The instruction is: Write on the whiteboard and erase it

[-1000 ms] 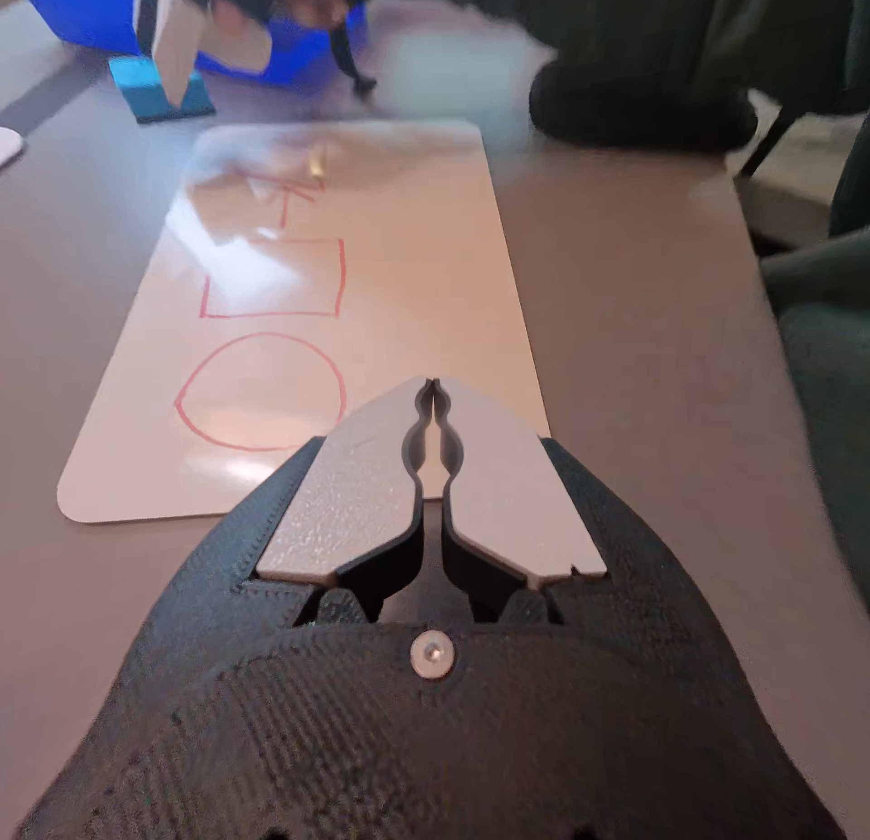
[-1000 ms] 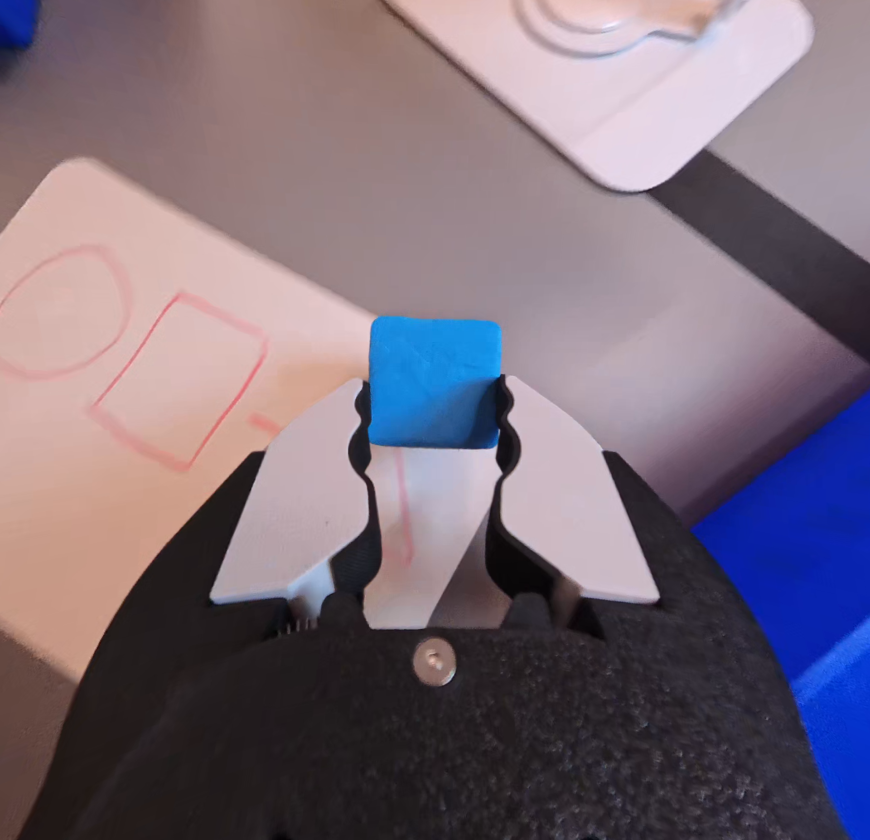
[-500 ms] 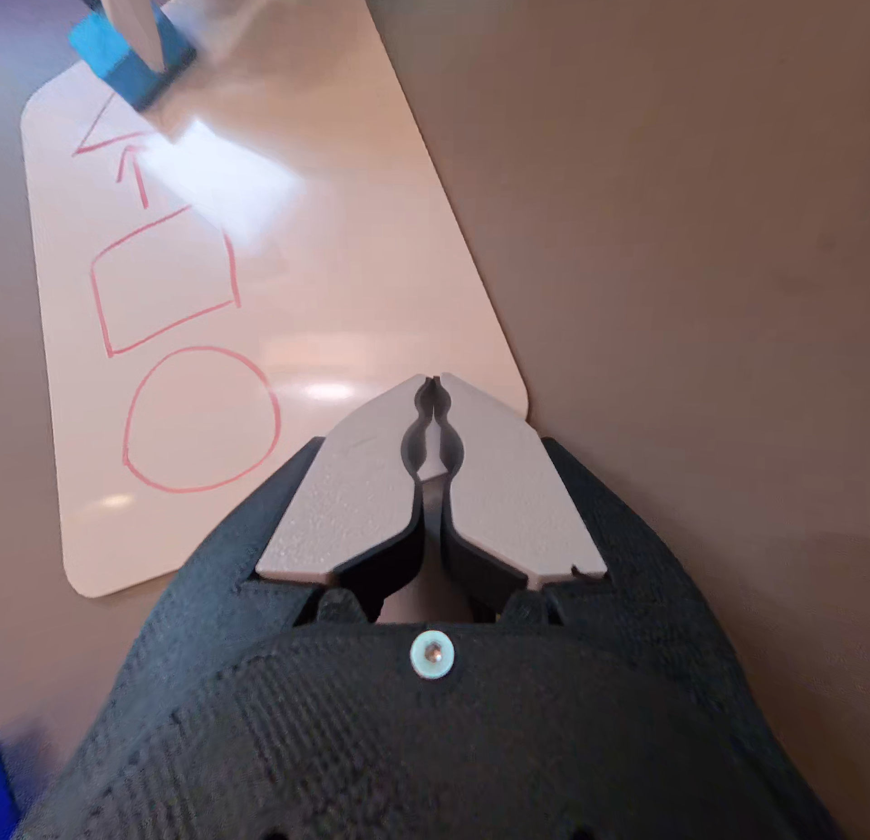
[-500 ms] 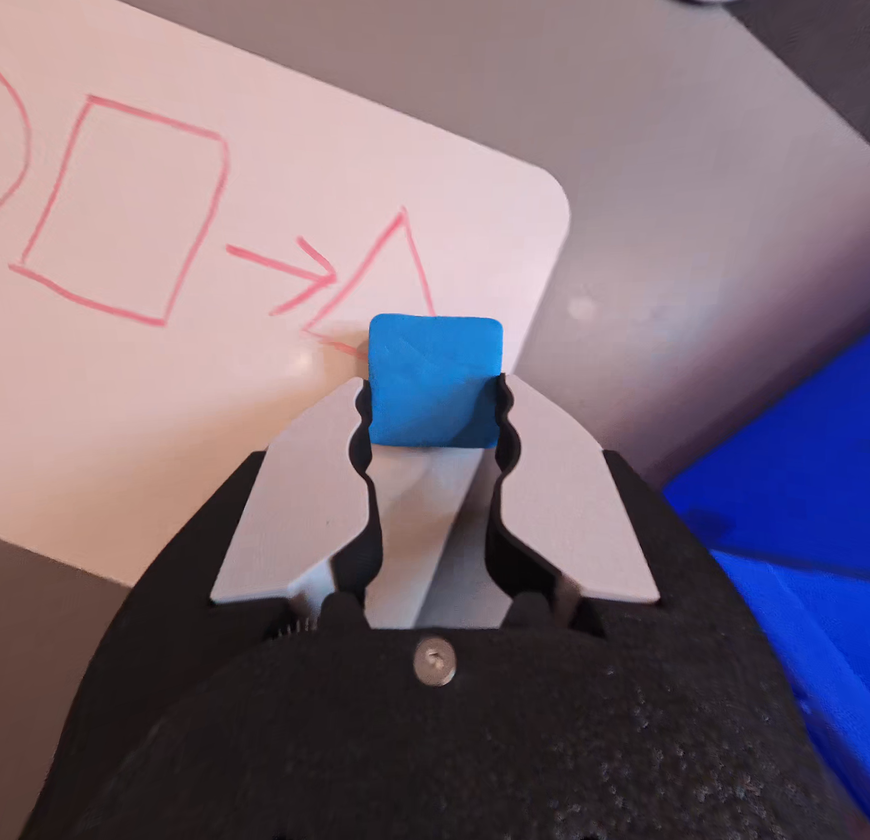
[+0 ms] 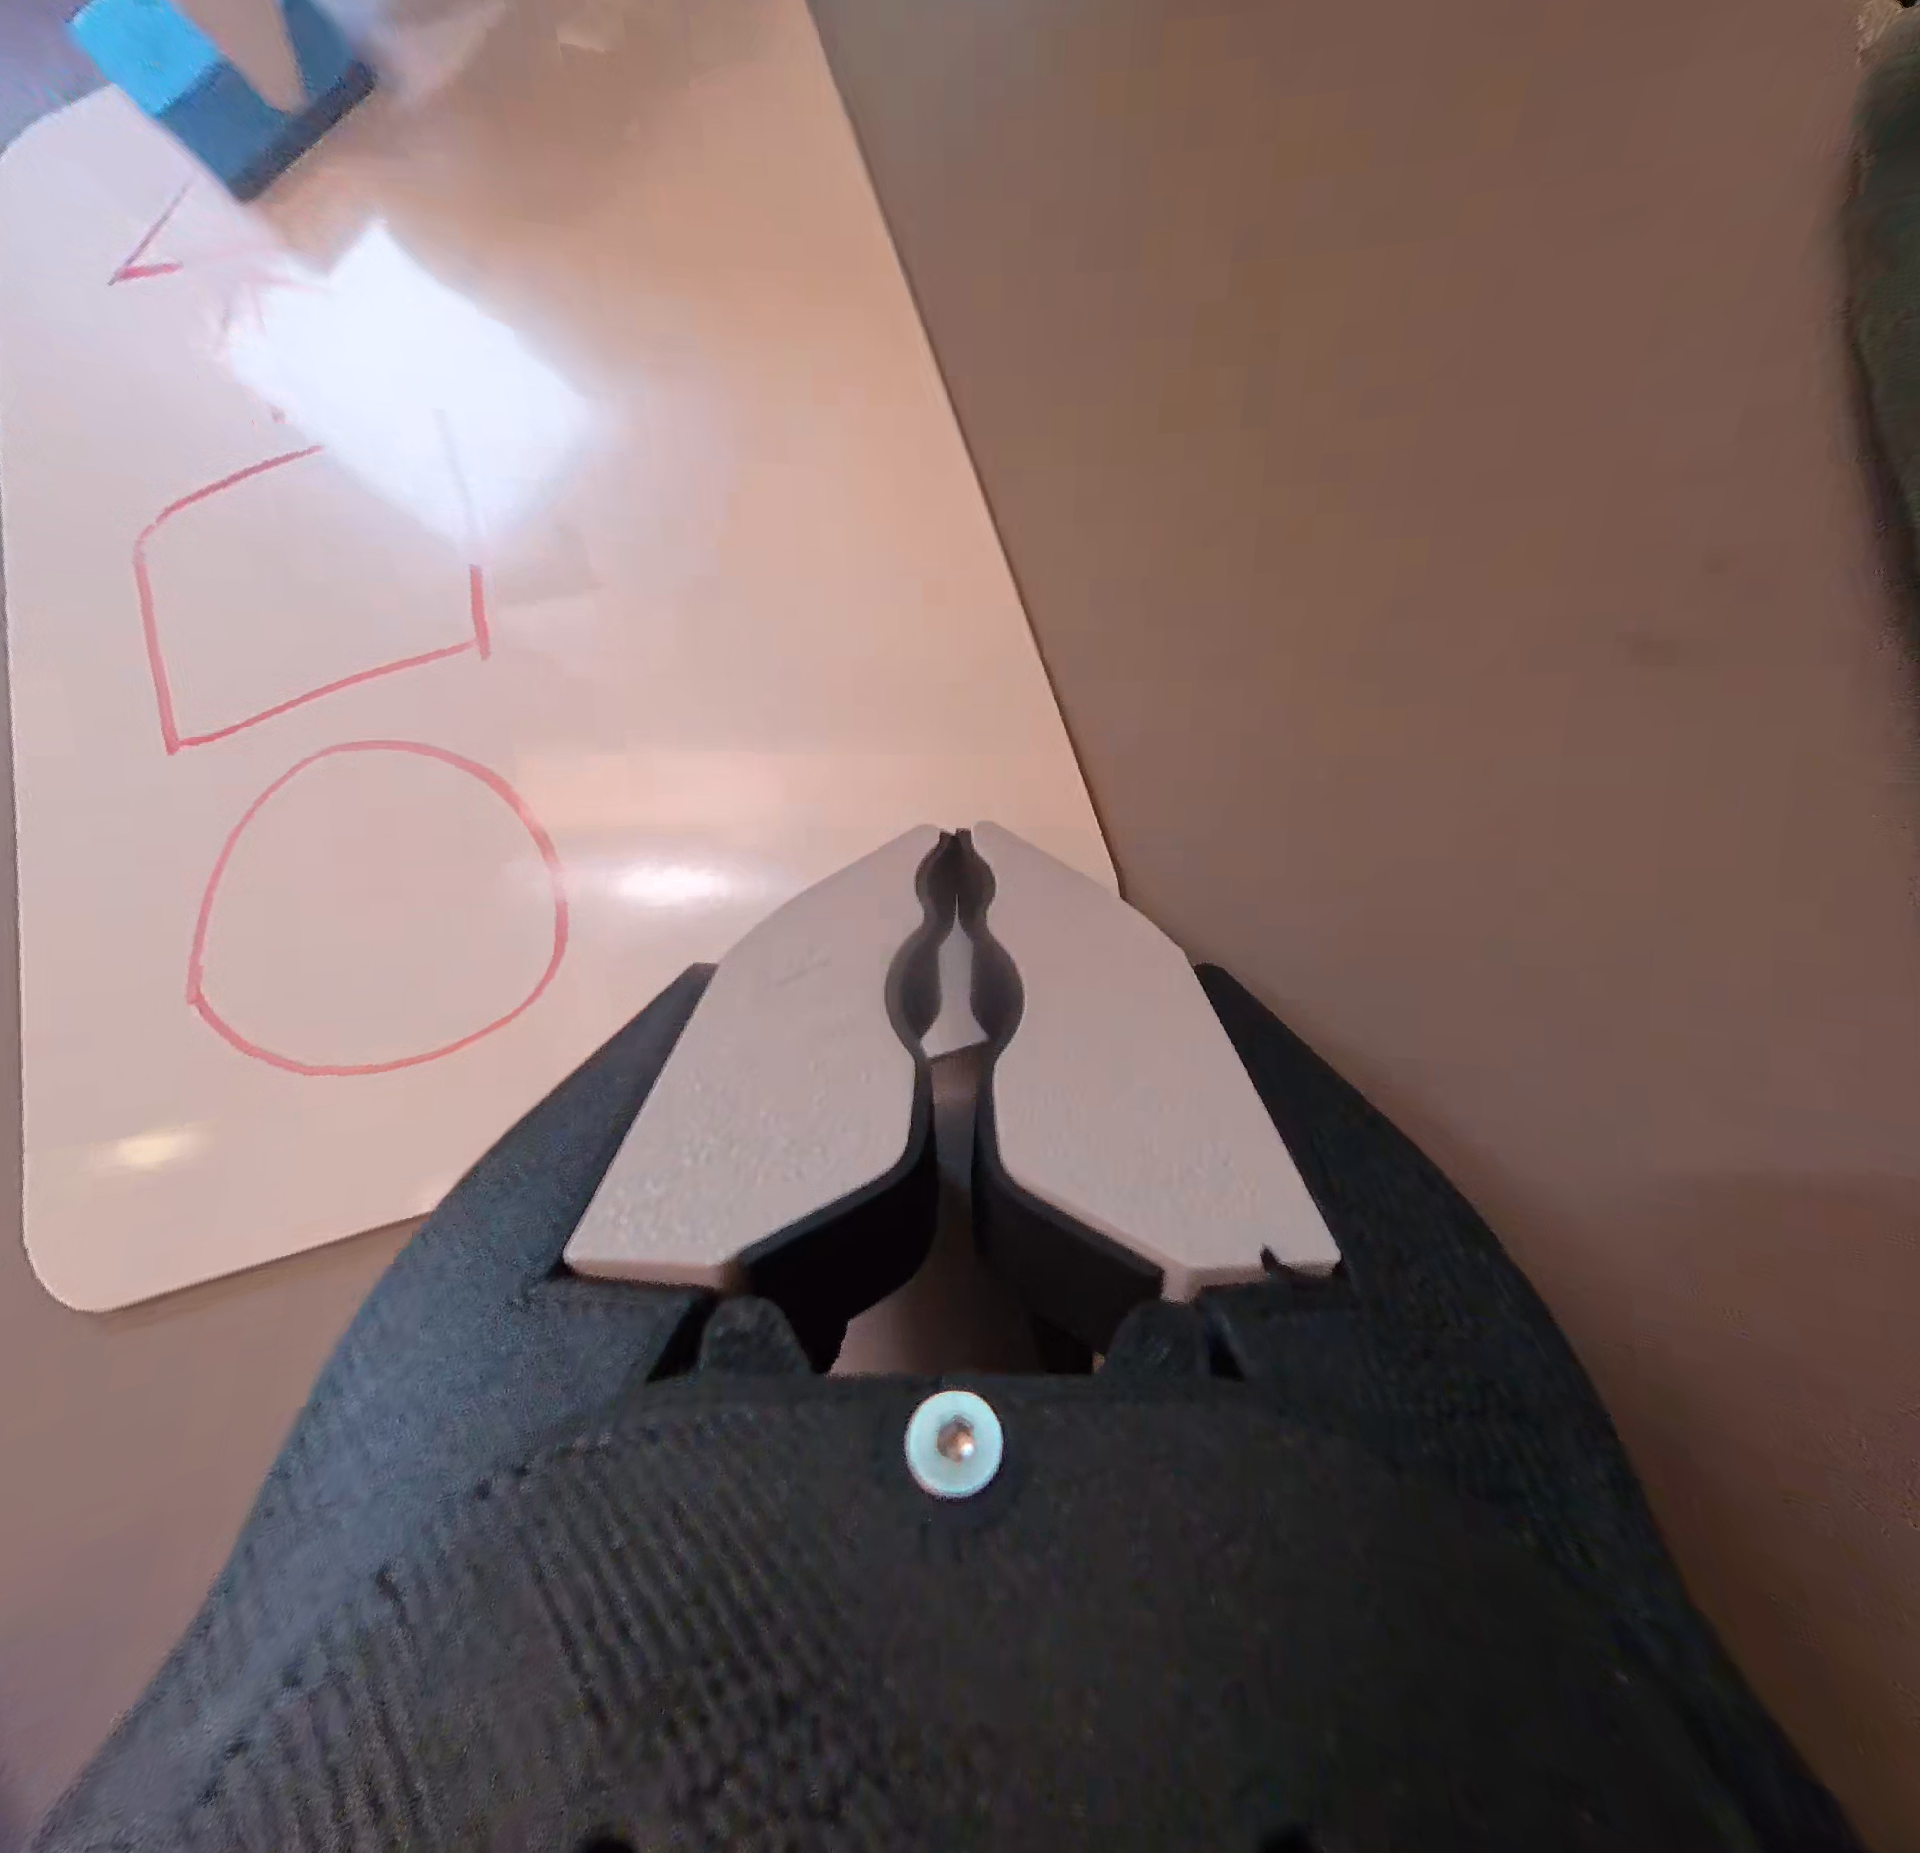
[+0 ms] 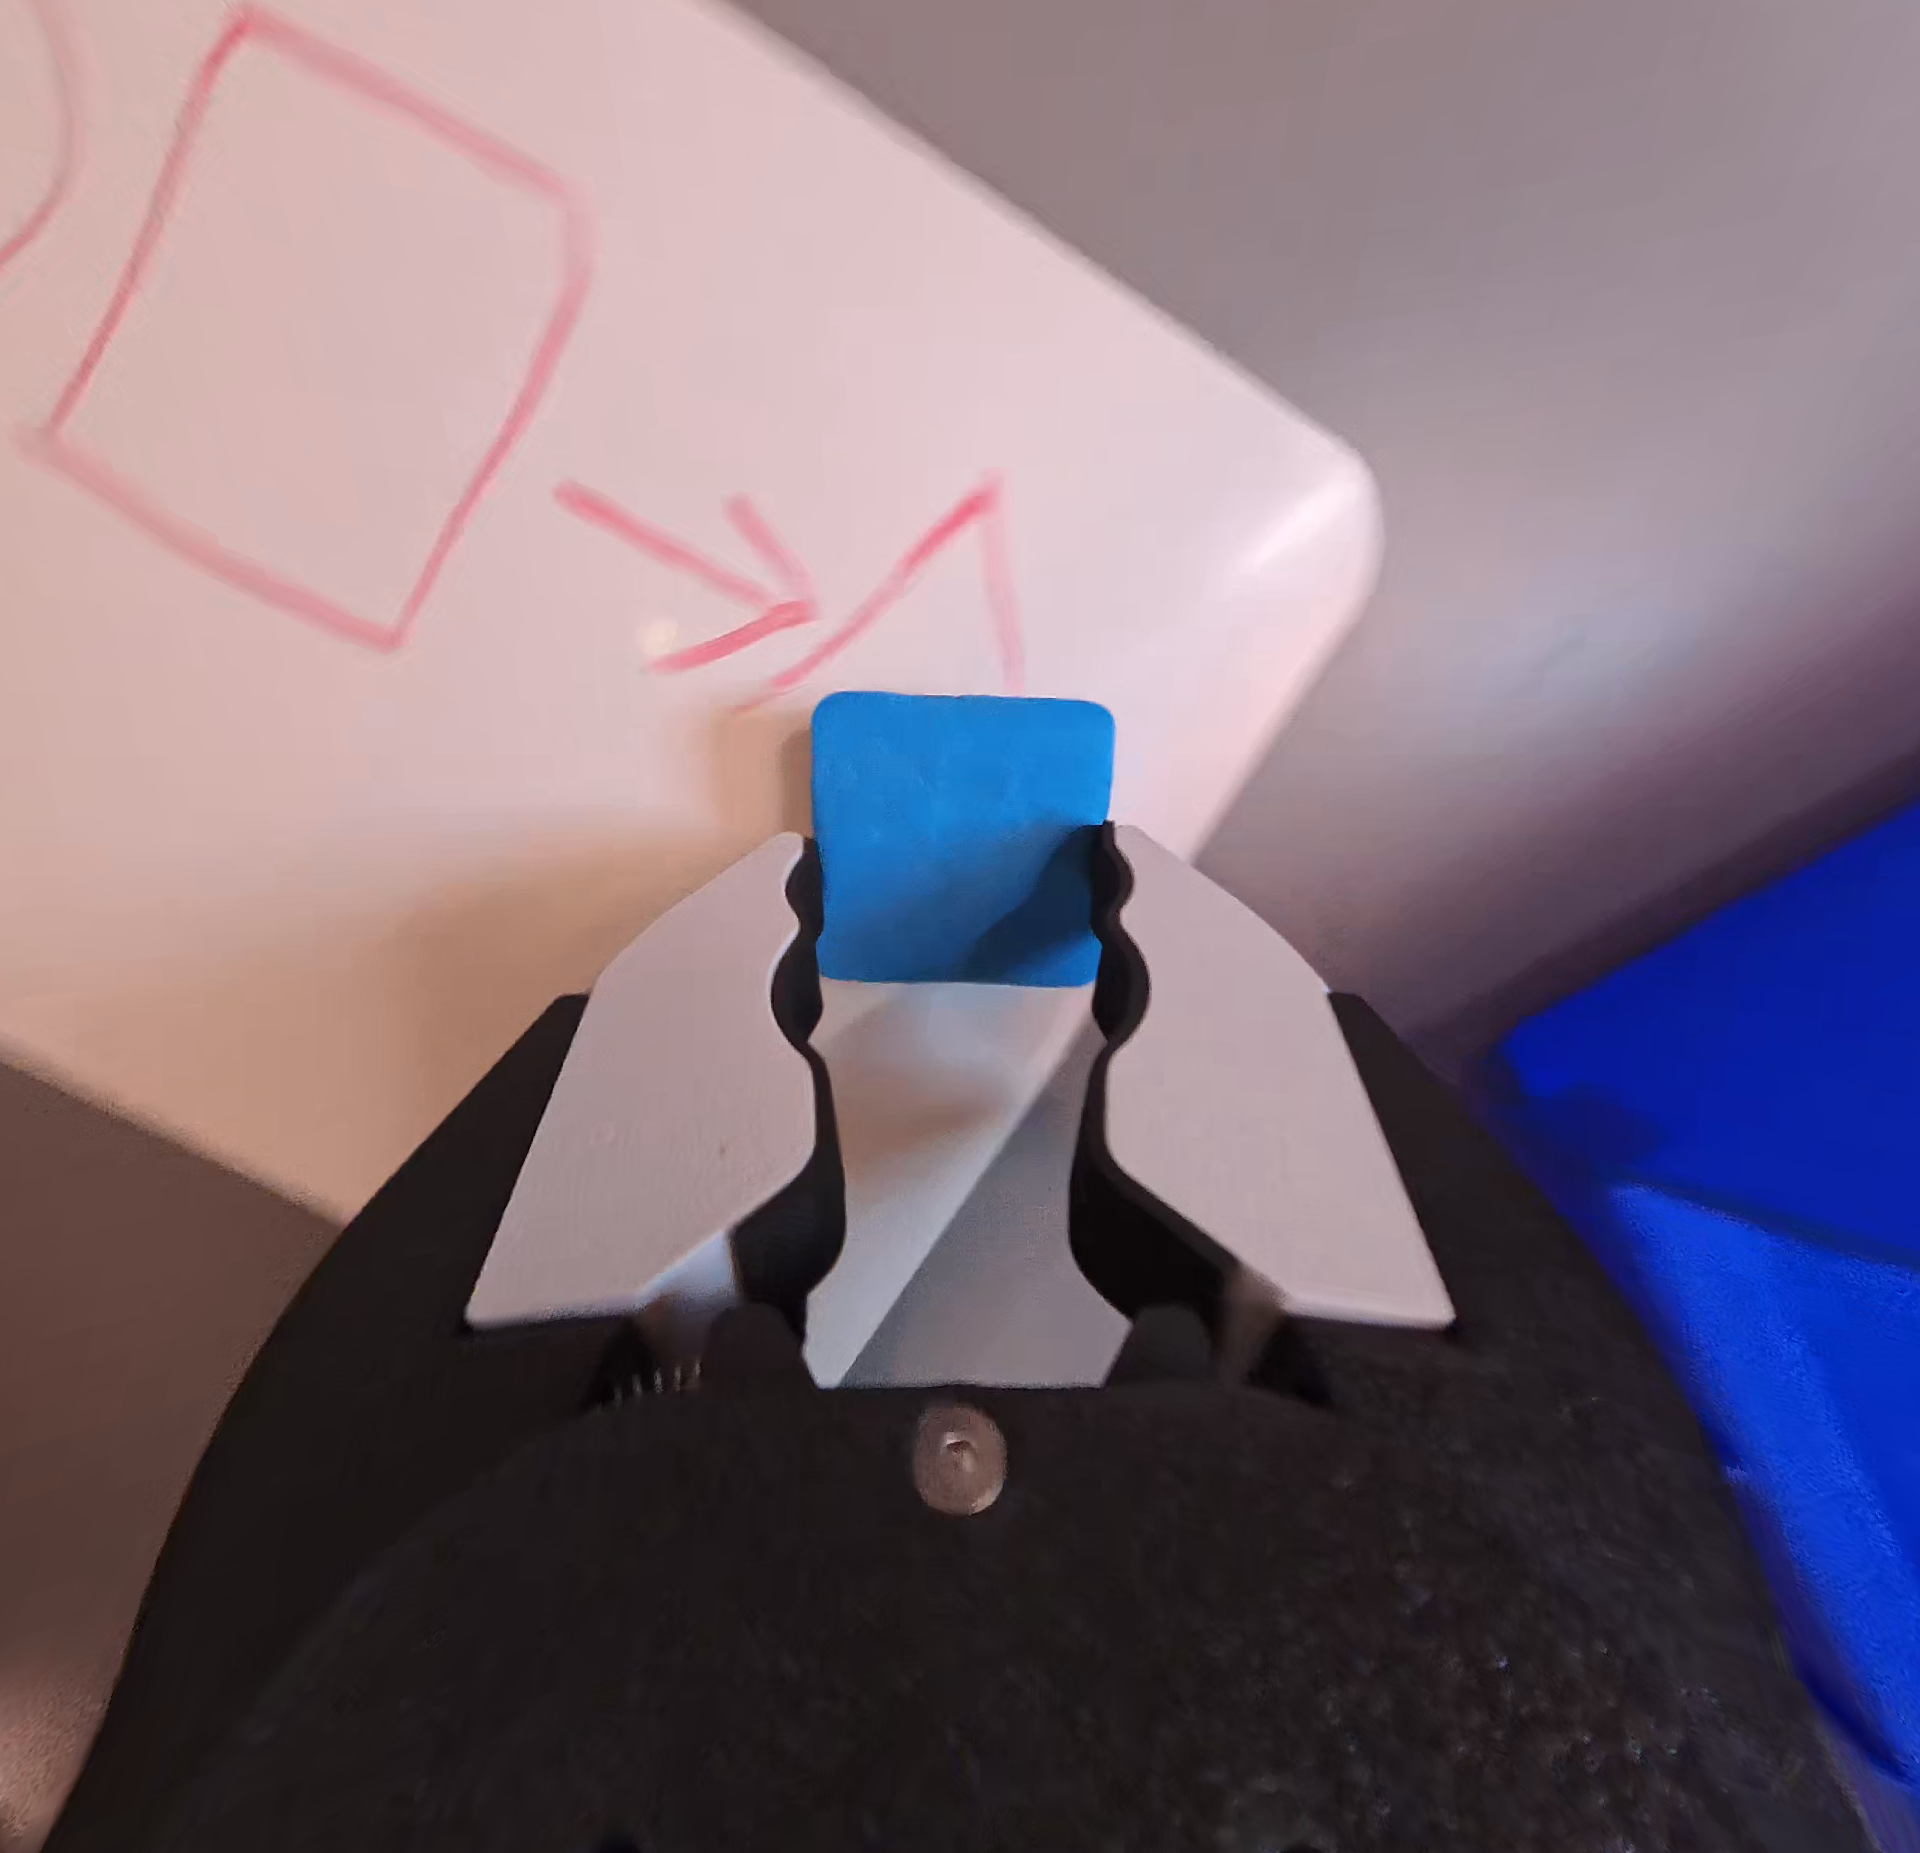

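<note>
The right hand-held gripper [image 6: 956, 868] pinches the blue eraser [image 6: 951, 837], pressed on the whiteboard [image 6: 831, 349] just below the red triangle [image 6: 935, 577]; the left hand-held gripper [image 5: 958, 847], fingers pressed together, hovers at the whiteboard's near corner above the desk [image 5: 1455, 556].

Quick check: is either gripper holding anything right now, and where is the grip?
The right gripper holds the blue eraser, fingers pinching its two opposite sides. The left gripper is shut with nothing in it.

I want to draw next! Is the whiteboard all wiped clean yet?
Not yet. The whiteboard has a red circle and square left; the eraser sits at the triangle.
</note>
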`<state>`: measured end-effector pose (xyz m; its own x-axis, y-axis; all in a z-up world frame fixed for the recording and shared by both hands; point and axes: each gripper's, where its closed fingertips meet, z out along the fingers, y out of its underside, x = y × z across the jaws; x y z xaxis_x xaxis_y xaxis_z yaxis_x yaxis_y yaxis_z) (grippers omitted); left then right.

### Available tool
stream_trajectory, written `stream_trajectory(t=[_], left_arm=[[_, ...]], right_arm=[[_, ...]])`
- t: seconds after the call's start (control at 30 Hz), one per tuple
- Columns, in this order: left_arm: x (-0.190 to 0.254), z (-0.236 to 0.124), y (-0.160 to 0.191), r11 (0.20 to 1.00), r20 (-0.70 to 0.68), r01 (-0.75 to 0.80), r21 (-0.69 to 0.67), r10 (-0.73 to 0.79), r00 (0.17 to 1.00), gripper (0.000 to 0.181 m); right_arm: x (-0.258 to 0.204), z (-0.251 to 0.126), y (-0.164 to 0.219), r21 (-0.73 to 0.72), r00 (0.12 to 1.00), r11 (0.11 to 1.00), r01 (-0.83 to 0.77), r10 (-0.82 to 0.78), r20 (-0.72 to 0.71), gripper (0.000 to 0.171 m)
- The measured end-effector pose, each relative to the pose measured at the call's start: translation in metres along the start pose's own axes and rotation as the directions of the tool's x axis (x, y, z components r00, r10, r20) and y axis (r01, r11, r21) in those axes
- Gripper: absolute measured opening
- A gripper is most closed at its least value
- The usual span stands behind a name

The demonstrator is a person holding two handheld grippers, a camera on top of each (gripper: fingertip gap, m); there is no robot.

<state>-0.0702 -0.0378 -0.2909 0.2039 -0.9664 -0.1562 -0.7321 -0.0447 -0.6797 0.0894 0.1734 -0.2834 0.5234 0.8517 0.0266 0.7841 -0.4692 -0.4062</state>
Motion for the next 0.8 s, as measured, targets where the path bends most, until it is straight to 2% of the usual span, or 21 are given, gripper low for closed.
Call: stream_trajectory(t=[0.07,0.13,0.17,0.23,0.33,0.4,0.47,0.57,0.67,0.73,0.8], left_arm=[[0.003,0.0,-0.001,1.0,-0.02,0.0,0.002,0.0,1.0,0.0],[0.006,0.0,-0.002,1.0,-0.034,-0.005,-0.006,0.005,0.999,0.0],[0.009,0.001,-0.002,1.0,-0.045,-0.007,-0.007,0.007,0.999,0.0],[0.013,0.001,-0.004,1.0,-0.046,-0.02,-0.004,0.02,0.999,0.0],[0.013,0.0,-0.003,1.0,-0.042,-0.023,-0.006,0.023,0.999,0.0],[0.013,0.0,-0.003,1.0,-0.044,-0.022,-0.006,0.022,0.999,0.0],[0.013,0.0,-0.003,1.0,-0.053,-0.015,-0.005,0.015,0.998,0.0],[0.014,0.001,-0.004,1.0,-0.061,-0.017,-0.002,0.017,0.998,0.0],[0.015,0.001,-0.005,1.0,-0.056,-0.021,-0.001,0.021,0.998,0.0],[0.015,0.001,-0.005,1.0,-0.057,-0.018,-0.002,0.018,0.998,0.0],[0.015,0.001,-0.005,1.0,-0.056,-0.019,-0.001,0.019,0.998,0.0]], right_arm=[[-0.042,-0.007,0.011,-0.056,0.991,0.994,0.093,-0.088,0.097,0.051],[-0.065,-0.004,0.003,-0.072,0.977,0.979,0.193,-0.185,0.106,0.051],[-0.064,0.001,-0.007,-0.059,0.975,0.975,0.212,-0.207,0.086,0.051],[-0.035,0.011,-0.027,-0.014,0.991,0.992,0.126,-0.125,0.042,0.051],[0.012,0.008,-0.017,-0.013,1.0,1.0,-0.025,0.025,-0.014,0.051],[0.0,-0.002,0.006,-0.069,1.0,0.998,0.003,-0.002,0.013,0.051],[-0.035,-0.009,0.016,-0.124,0.993,0.987,0.099,-0.089,0.082,0.051],[-0.059,0.003,-0.01,-0.081,0.974,0.973,0.215,-0.208,0.086,0.051],[-0.014,0.019,-0.043,-0.017,0.996,0.996,0.087,-0.087,0.036,0.051],[0.019,0.018,-0.039,-0.024,1.0,1.0,0.008,-0.008,0.009,0.051],[0.019,0.009,-0.018,-0.088,1.0,0.996,0.017,-0.016,0.012,0.051]])
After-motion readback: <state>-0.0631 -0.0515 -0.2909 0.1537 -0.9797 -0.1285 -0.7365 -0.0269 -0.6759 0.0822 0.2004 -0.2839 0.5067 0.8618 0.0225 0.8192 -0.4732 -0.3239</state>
